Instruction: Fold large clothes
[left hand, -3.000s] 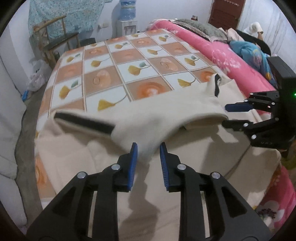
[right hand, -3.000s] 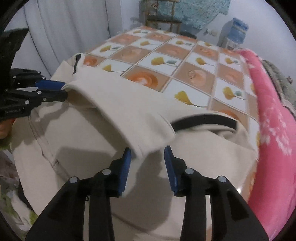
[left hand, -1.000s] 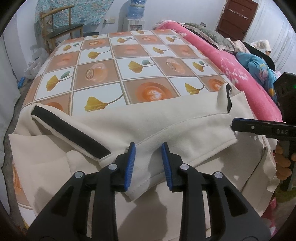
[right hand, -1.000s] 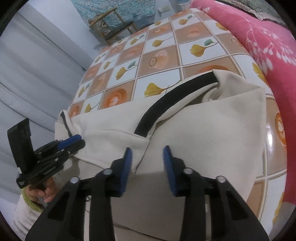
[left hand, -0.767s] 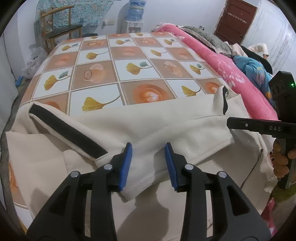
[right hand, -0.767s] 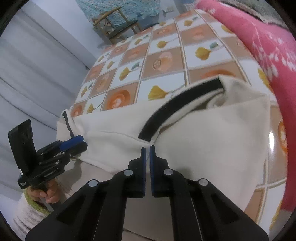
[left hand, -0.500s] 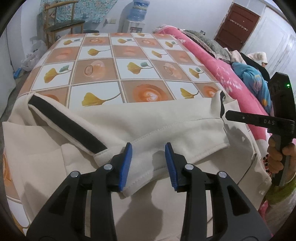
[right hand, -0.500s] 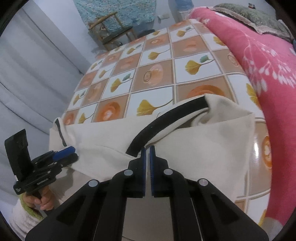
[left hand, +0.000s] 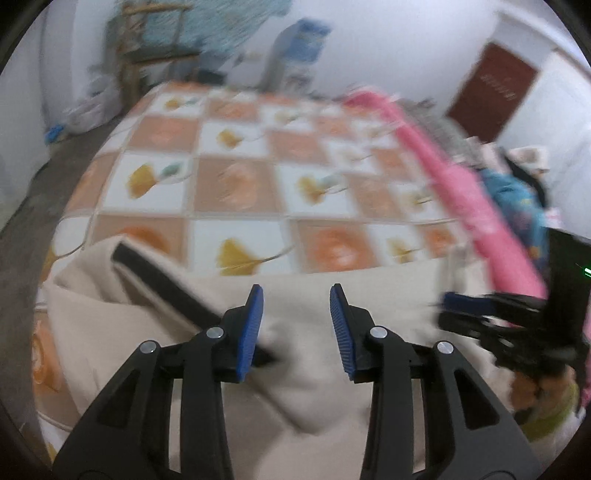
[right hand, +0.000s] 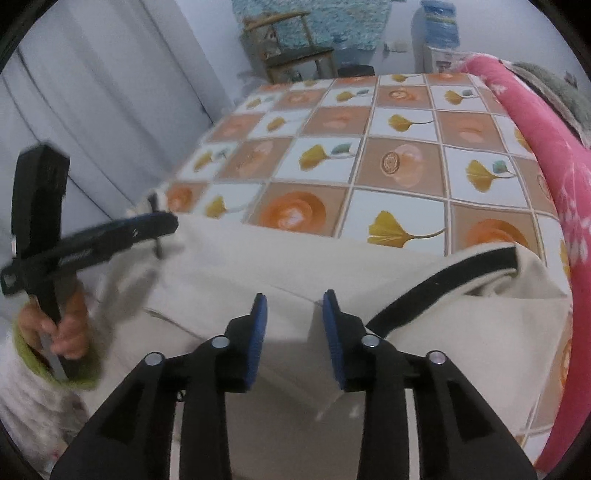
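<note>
A large cream garment [left hand: 303,369] with black-trimmed cuffs [left hand: 159,284] lies folded on the near end of the tiled-pattern tablecloth [left hand: 236,184]. It also shows in the right wrist view [right hand: 258,266], with one black cuff [right hand: 443,284] at the right. My left gripper [left hand: 295,325] is open and empty just above the cloth. My right gripper [right hand: 291,325] is open and empty over the folded sleeve edge. Each gripper shows in the other's view, the right one [left hand: 480,314] blurred, the left one [right hand: 110,236] at the left.
A pink blanket [right hand: 554,155] runs along the table's right side. A wooden chair [right hand: 295,48] and a water dispenser [right hand: 439,33] stand at the far end. Grey curtains [right hand: 92,92] hang at the left. The far tablecloth carries nothing.
My right gripper, shut half a second ago, has opened and let the sleeve edge go. My left gripper has lifted and moved, its view is now blurred.
</note>
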Motion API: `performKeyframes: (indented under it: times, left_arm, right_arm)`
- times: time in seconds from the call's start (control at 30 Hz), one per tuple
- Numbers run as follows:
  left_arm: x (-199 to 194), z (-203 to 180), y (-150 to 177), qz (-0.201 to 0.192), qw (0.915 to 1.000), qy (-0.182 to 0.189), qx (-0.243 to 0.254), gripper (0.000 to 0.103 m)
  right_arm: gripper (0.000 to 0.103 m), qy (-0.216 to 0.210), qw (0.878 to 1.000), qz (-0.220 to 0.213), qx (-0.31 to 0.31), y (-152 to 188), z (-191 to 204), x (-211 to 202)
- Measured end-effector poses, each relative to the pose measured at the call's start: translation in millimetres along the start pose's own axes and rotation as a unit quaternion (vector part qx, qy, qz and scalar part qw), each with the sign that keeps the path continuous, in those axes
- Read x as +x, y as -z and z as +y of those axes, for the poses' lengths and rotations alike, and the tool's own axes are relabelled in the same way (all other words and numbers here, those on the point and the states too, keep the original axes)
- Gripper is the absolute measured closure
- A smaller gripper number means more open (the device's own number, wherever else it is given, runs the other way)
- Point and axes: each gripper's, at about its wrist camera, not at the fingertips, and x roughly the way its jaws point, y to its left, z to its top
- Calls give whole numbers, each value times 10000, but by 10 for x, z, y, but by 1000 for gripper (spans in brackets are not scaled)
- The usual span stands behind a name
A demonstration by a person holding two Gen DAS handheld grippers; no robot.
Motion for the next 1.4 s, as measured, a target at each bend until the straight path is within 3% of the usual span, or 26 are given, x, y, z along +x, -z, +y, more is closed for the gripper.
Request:
performKeyframes:
  times: [0.03,0.07,0.23,0.33,0.43,0.5,0.57,0.6,0.73,0.8,1.03,1.2,1.4]
  left_arm:
    - [73,63,18,153,9998,-107,-77,67]
    - [173,147,51,375,9988,-210,-219,75]
    - [-15,175,86,117,9994,-305,-56,74]
    - [-282,-90,149,-305,9966,-417,634,68]
    - [-389,-365,294,-363,9907,-332,1266,64]
    - [-281,-550,448,-100,9843,-414,1715,62]
    - [-52,-628,591,314,9751,-853,2023,58]
    - [4,-643,627,381,9724,-977,2085,57]
    - [-182,-594,598,267,9788,-949,1798,57]
    - [-378,-581,582,116,9807,-909,1728,55]
    - [-979,-604,862,-231,9823,-1004,1565,28]
    - [-1349,-453,1253,-450,9875,-971,1154,23]
    - [-1648,-249,1775,-681,9872,-1198,798,23]
  right_arm:
    - [71,167,9998,63,-105,20,13,57]
    - [71,219,9996,124,-153,57,0,105]
    - [71,386,9992,123,13,107,-11,-36]
    - [71,952,9950,-64,-300,109,167,-154]
    - [71,878,9947,-145,-520,142,296,-163]
    - [71,922,9941,9,-565,184,305,-40]
    - [71,1042,9924,230,-608,240,273,125]
    - [71,997,9934,143,-546,251,251,108]
    - [69,1046,9939,59,-351,272,290,-133]
    - [64,1115,9929,-123,-403,344,355,-335]
    - [30,626,9957,-577,-370,788,590,-840]
    - [27,214,9979,-600,-85,1175,682,-907]
    - [27,123,9986,-508,83,1594,696,-876]
